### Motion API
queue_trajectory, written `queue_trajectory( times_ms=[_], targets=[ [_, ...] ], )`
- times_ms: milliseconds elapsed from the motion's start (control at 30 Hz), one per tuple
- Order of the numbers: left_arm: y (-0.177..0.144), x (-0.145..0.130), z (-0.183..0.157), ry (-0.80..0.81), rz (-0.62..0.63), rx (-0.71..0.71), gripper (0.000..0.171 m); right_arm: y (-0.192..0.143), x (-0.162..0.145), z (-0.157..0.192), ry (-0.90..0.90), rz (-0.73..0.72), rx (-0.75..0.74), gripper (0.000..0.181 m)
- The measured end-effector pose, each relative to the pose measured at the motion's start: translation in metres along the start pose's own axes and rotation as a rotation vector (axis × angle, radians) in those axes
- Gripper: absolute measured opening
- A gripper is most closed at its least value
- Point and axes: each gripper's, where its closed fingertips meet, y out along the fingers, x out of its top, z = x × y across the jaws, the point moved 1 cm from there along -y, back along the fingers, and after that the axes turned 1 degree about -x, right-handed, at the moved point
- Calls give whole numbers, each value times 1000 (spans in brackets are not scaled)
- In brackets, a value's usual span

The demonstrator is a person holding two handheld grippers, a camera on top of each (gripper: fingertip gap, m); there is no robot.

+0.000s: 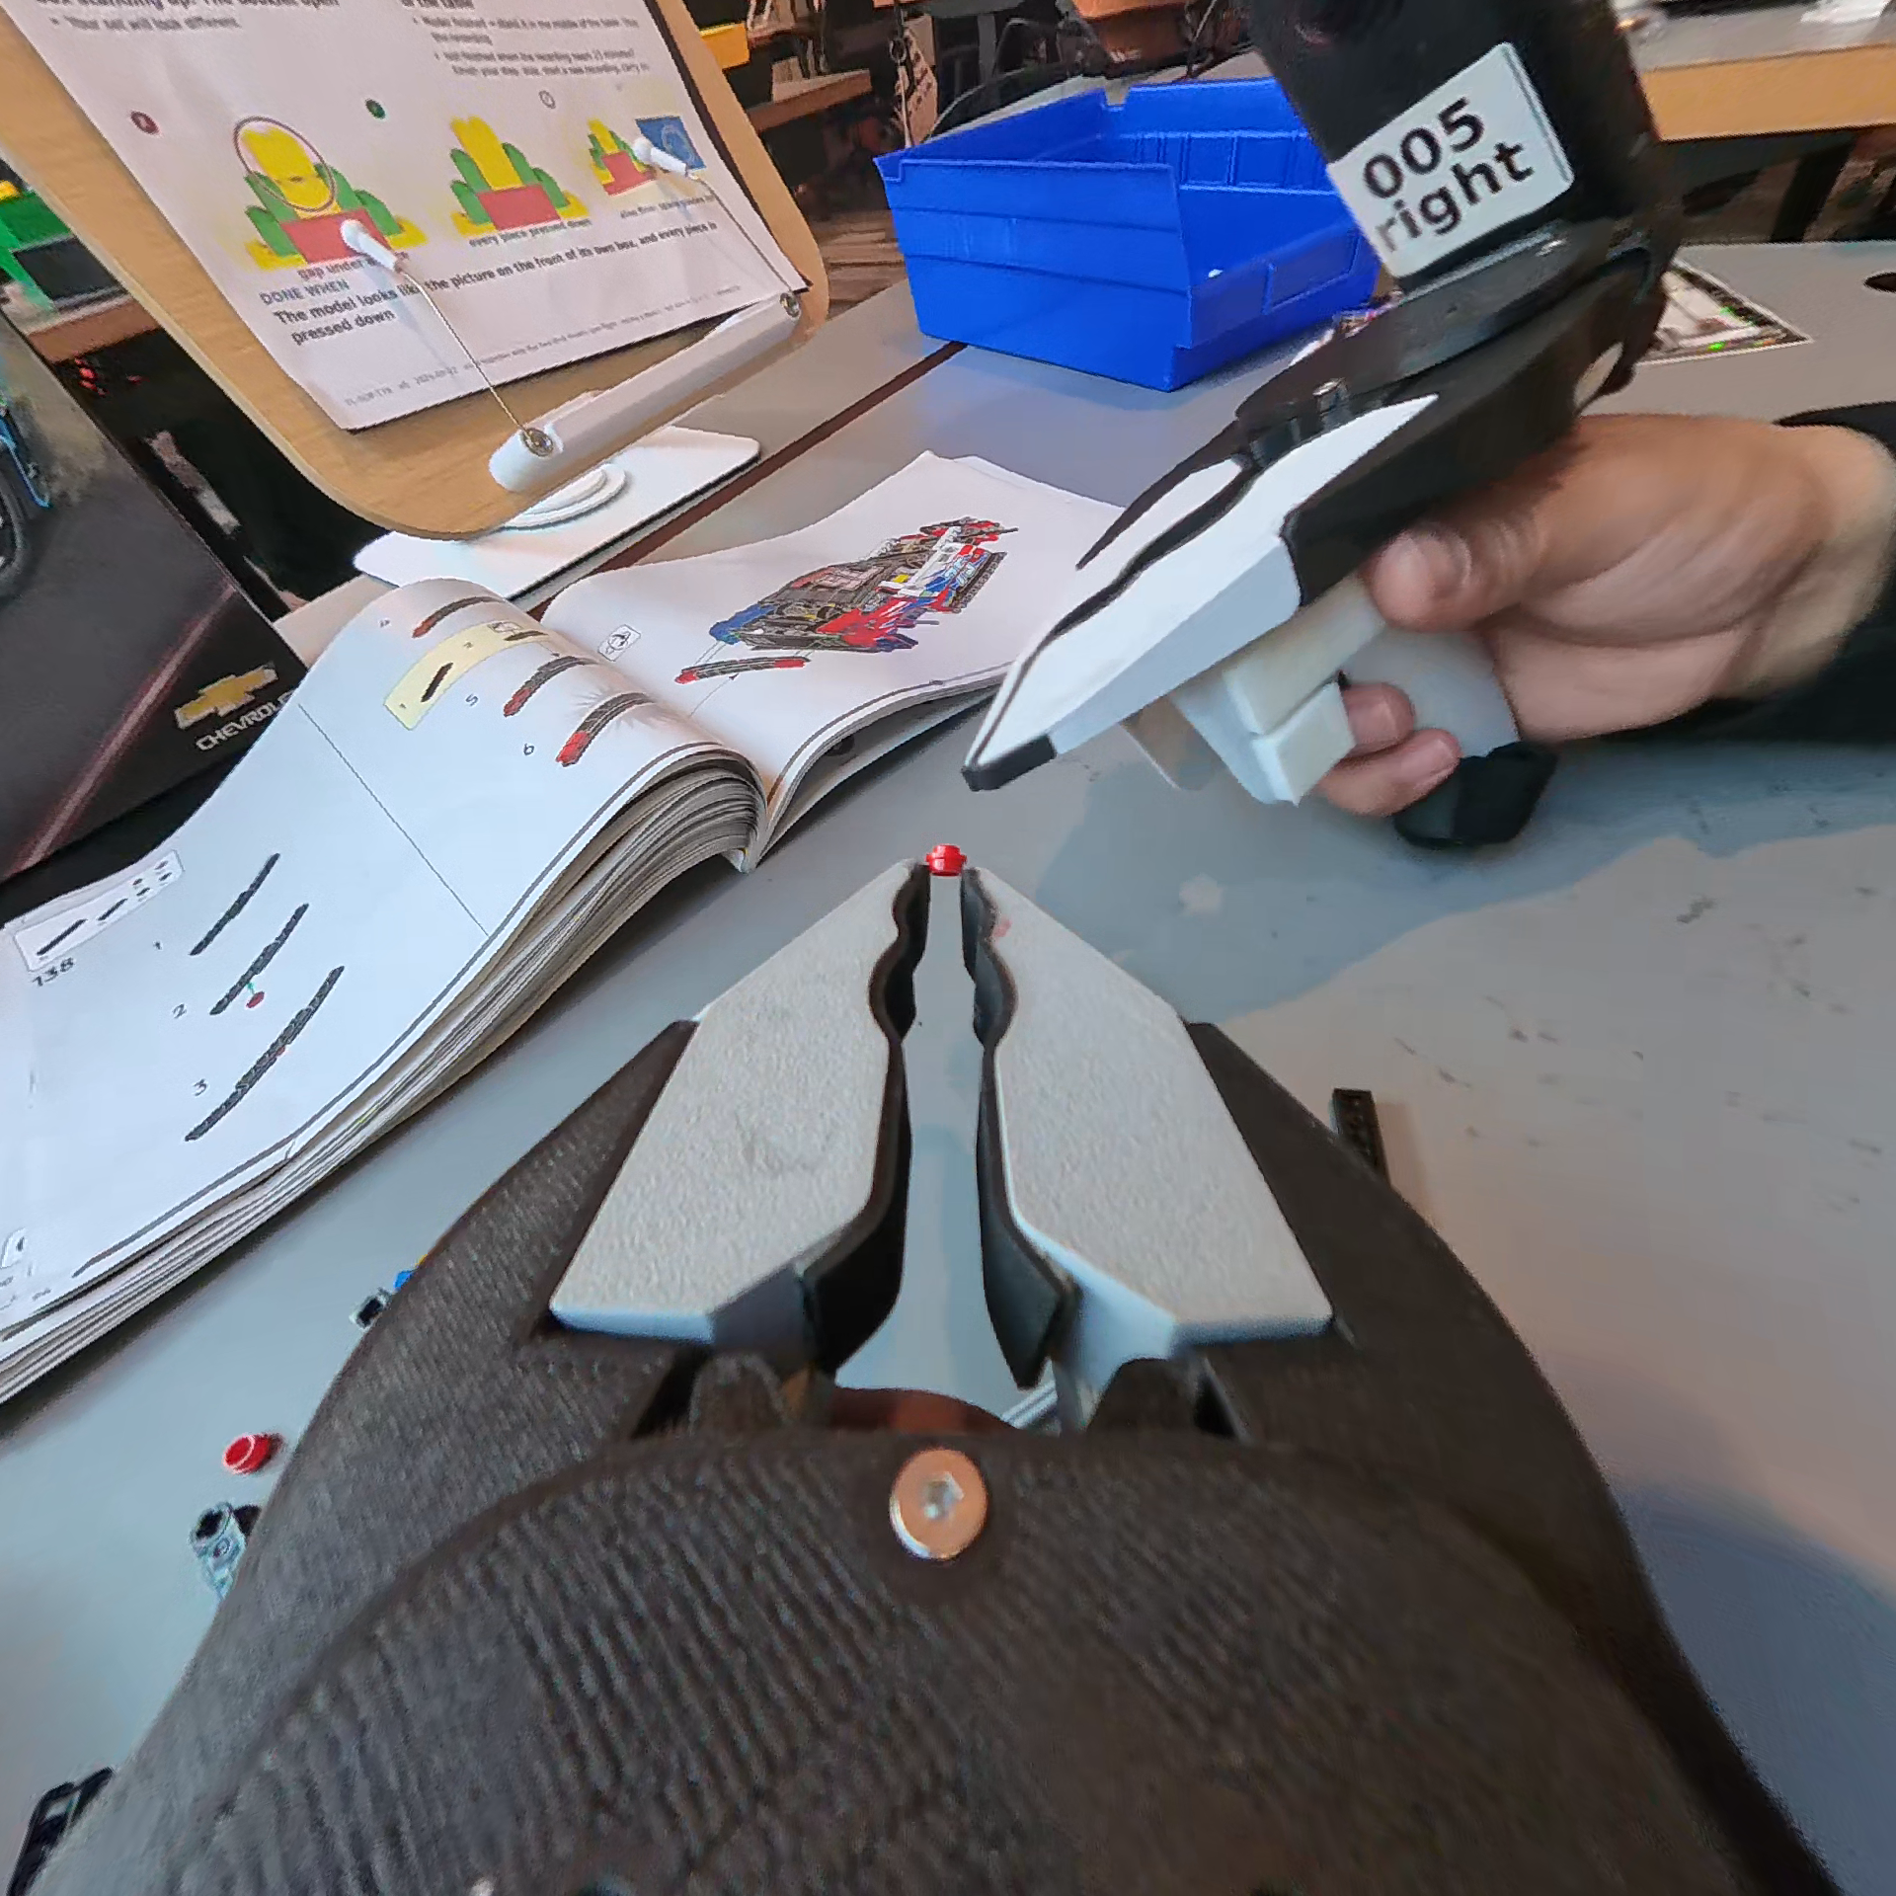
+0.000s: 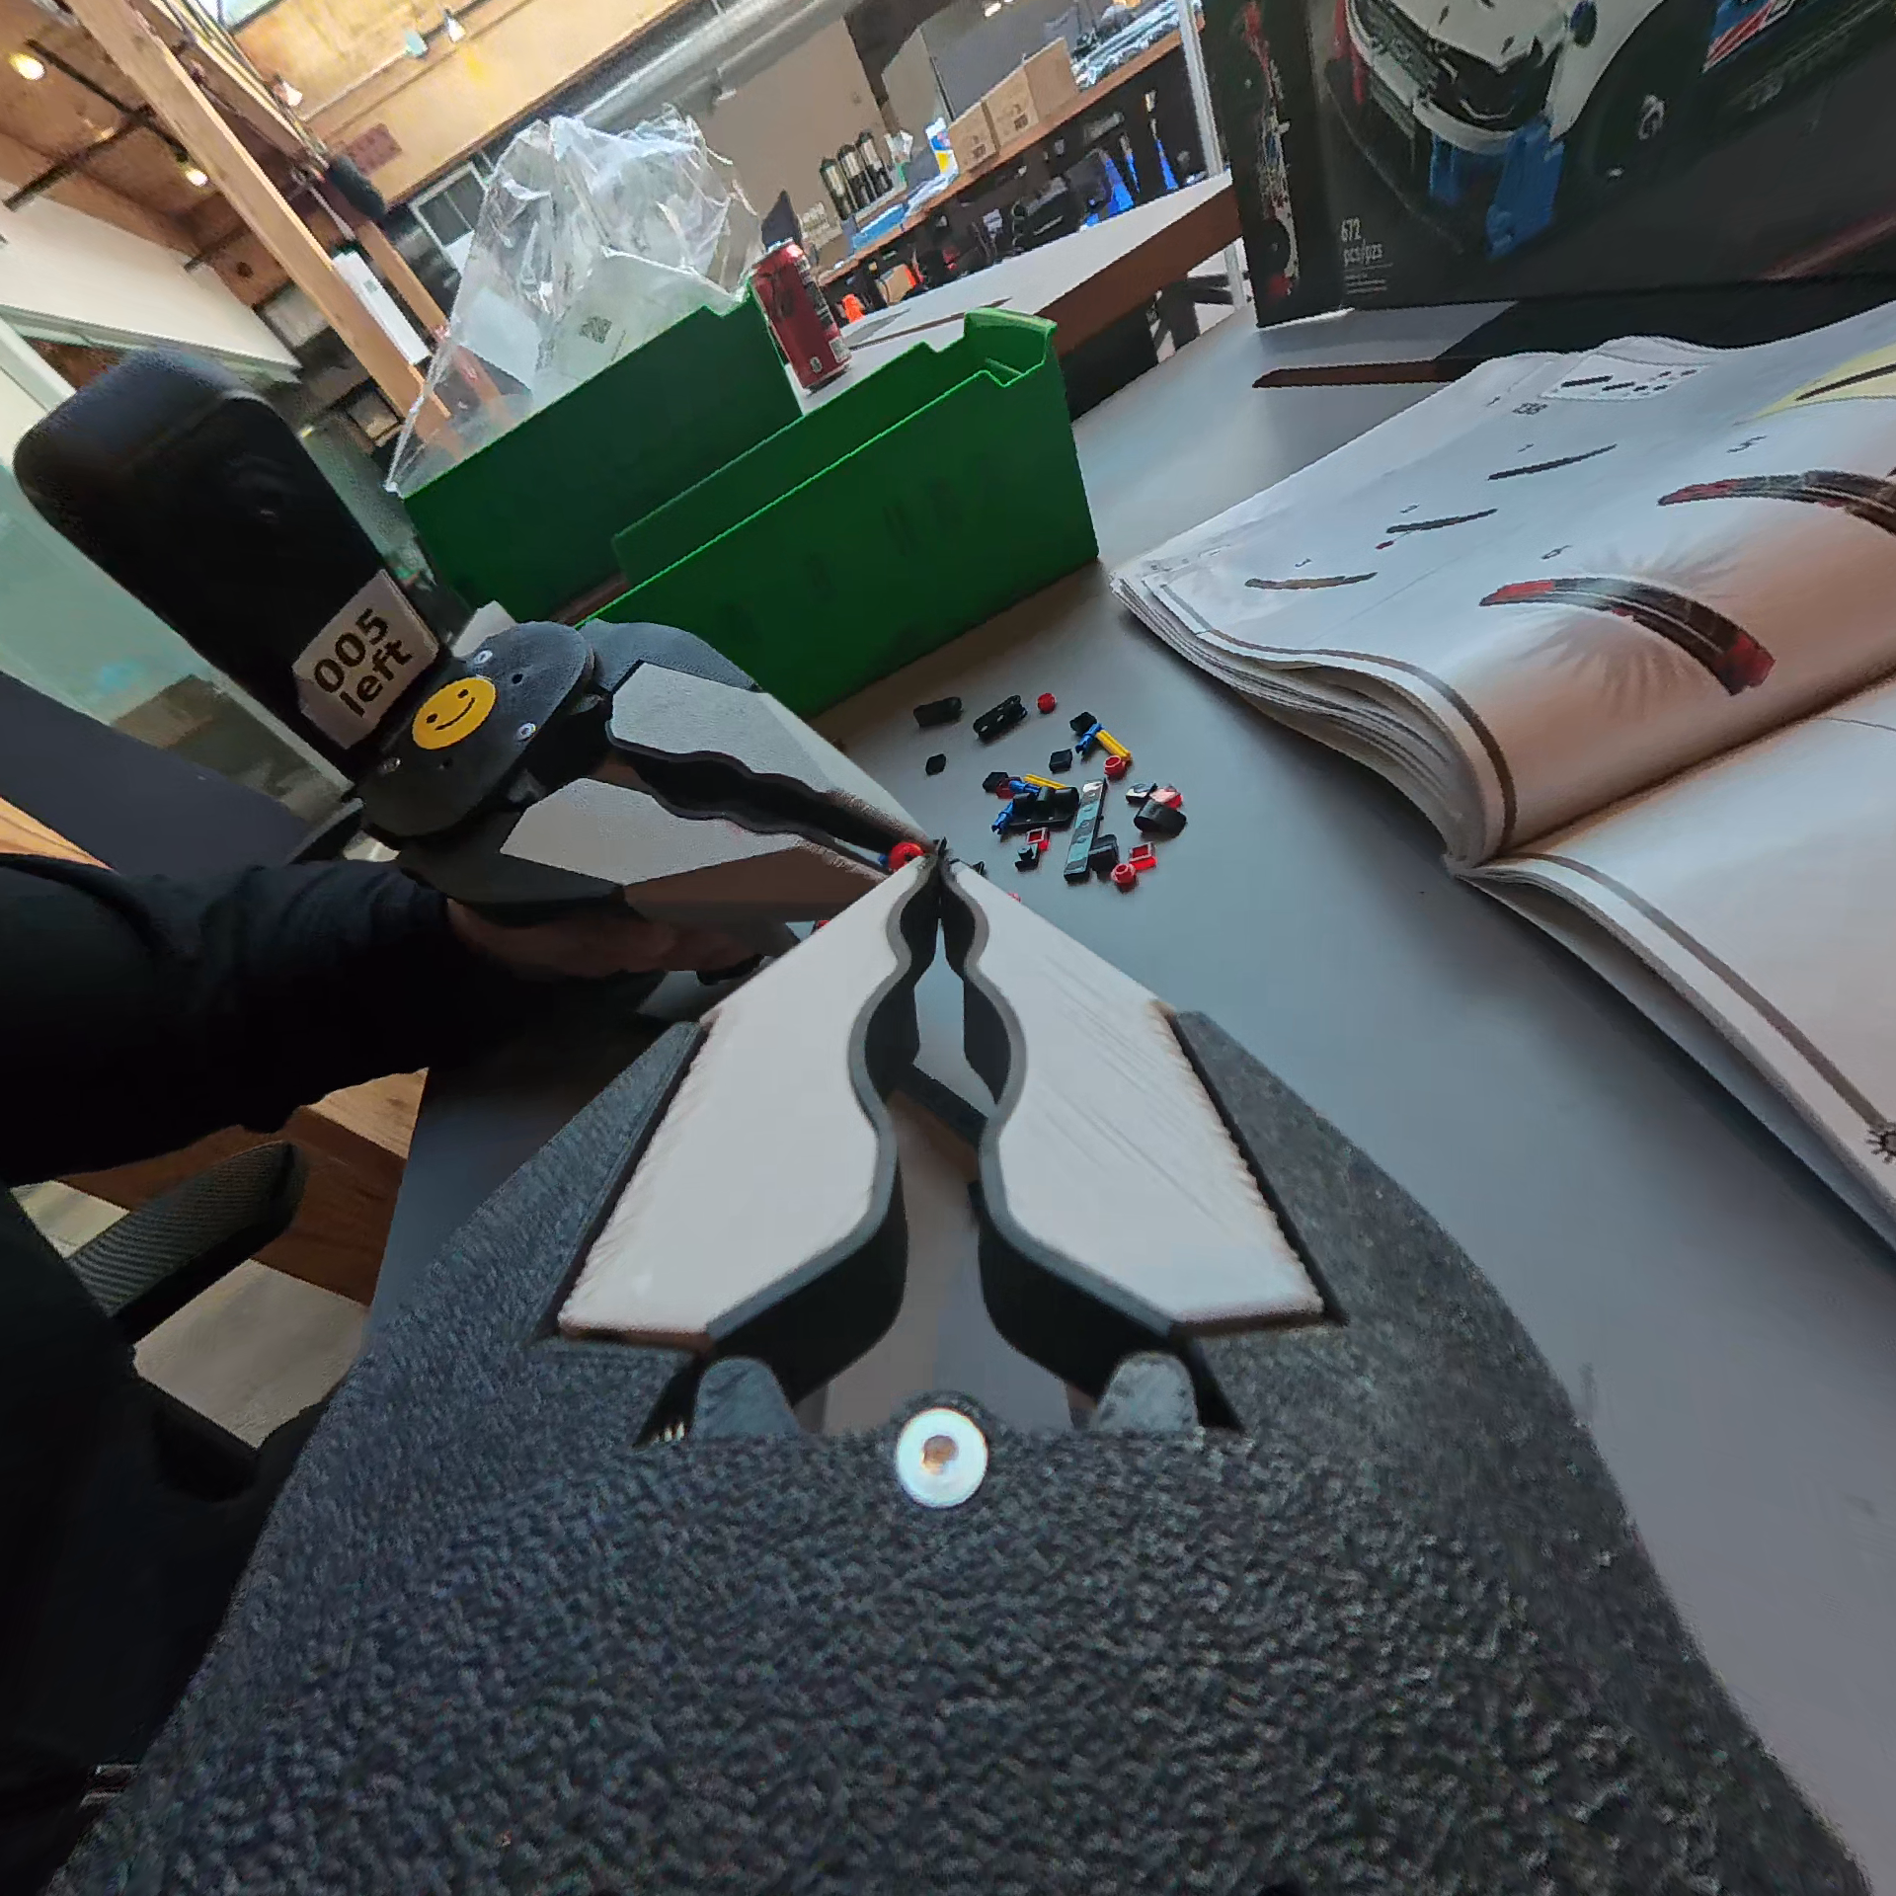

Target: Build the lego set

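My left gripper [image 1: 944, 880] is shut on a small red round lego stud [image 1: 944, 859] and holds it at its very tips above the grey table [image 1: 1488, 1077]. In the right wrist view the left gripper [image 2: 908, 857] shows with the red stud [image 2: 903, 854] at its tips. My right gripper [image 2: 939, 867] has its fingertips pressed together, right beside the stud. I cannot tell if anything tiny sits between them. In the left wrist view the right gripper [image 1: 980, 775], held by a hand [image 1: 1642, 575], hovers just above and right of the stud.
A pile of loose black, red, blue and yellow pieces [image 2: 1067, 811] lies beyond the tips. The open instruction booklet [image 2: 1539, 636] lies to the right of them. Green bins [image 2: 852, 534], a red can [image 2: 800, 313], the set box [image 2: 1539, 154], a blue bin [image 1: 1108, 236] and a sheet stand [image 1: 431, 257] ring the table. Both grippers' tips are close together, under 4 cm apart.
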Motion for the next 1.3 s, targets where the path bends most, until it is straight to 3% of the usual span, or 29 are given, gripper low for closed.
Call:
queue_trajectory(
  times_ms=[167,400,500,800,967,1100,1300],
  targets=[
    [0,0,-3,-2,-4,-16,3,-3,0,1,-80,14,-18,2],
    [-2,3,-17,-281,-27,-231,3,-11,-3,4,-849,66,-254,8],
    [-6,8,-21,-434,-52,-346,3,-6,-12,16,-1037,74,-270,6],
    [-17,10,-31,-626,-35,-604,3,-9,-14,29,-1176,50,-256,15],
    [-20,2,-38,-564,29,-649,3,-13,-20,50,-1220,17,-146,13],
    [-26,1,-48,-581,52,-741,3,-13,-23,51,-1269,24,-149,9],
    [-27,1,-49,-586,52,-756,3,-15,-27,54,-1290,31,-117,8]
  ],
)
